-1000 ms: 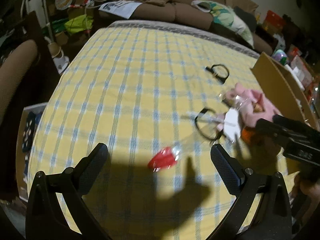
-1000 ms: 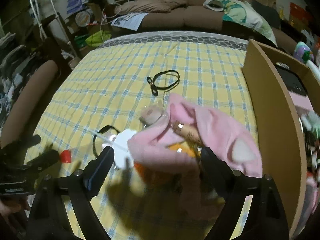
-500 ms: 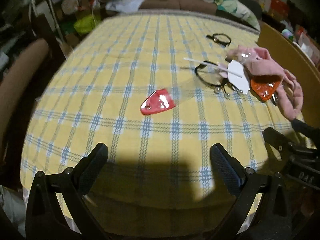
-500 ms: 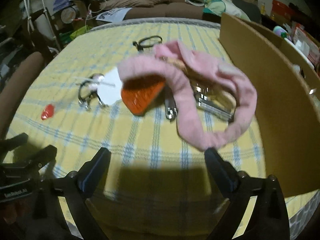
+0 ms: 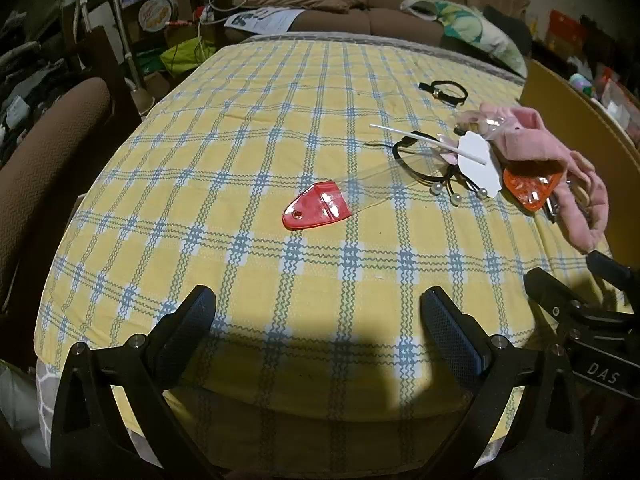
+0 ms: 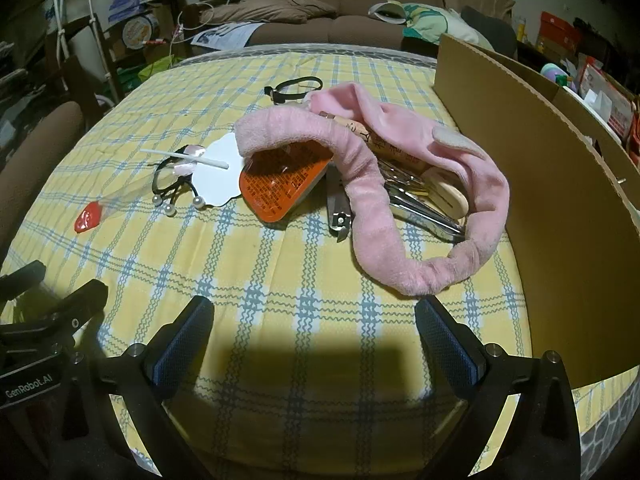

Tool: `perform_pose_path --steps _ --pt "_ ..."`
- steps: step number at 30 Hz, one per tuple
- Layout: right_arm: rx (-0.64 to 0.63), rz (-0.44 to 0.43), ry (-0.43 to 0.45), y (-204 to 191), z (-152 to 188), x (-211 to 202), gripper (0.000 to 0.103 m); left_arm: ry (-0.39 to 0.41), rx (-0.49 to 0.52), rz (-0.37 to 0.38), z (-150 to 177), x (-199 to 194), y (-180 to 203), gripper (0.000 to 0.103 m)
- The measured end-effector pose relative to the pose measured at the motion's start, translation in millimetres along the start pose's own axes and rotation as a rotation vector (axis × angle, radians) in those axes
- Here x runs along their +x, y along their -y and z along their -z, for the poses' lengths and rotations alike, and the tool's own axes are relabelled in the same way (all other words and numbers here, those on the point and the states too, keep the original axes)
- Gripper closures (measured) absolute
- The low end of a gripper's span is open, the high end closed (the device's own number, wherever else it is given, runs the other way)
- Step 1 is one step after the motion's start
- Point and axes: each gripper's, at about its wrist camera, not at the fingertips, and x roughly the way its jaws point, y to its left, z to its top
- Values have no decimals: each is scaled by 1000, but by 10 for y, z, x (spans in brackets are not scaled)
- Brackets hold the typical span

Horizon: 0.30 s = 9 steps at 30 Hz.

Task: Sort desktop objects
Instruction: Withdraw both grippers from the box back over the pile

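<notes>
Lying piled on the checked tablecloth (image 6: 280,272), just beside the cardboard box (image 6: 560,208), a pink sock (image 6: 360,184) drapes over an orange packet (image 6: 280,188) and metal tools (image 6: 420,208). Nearer the table edge, the left gripper (image 5: 318,320) and right gripper (image 6: 314,328) both gape, grasping nothing.

A big table (image 5: 224,184) fills the near part of the room, and it wears a yellow cloth with blue and white checks. Far behind it sits a long brown sofa (image 6: 340,8) with a brown cushion (image 6: 276,12), some papers (image 6: 224,36) and a green and white pillow (image 6: 432,24) on it, and a brown chair (image 5: 36,176) stands at the left side of the table. The far left corner is dark and full of boxes and shelves (image 6: 132,4), more colourful boxes (image 6: 600,84) are piled at the far right, and light falls from above onto the table.
</notes>
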Motion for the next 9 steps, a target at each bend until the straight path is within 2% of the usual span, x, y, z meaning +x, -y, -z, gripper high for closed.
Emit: perform_pose_path --steps 9 --pt "0 -1 0 3 0 1 0 0 -1 1 2 -1 0 0"
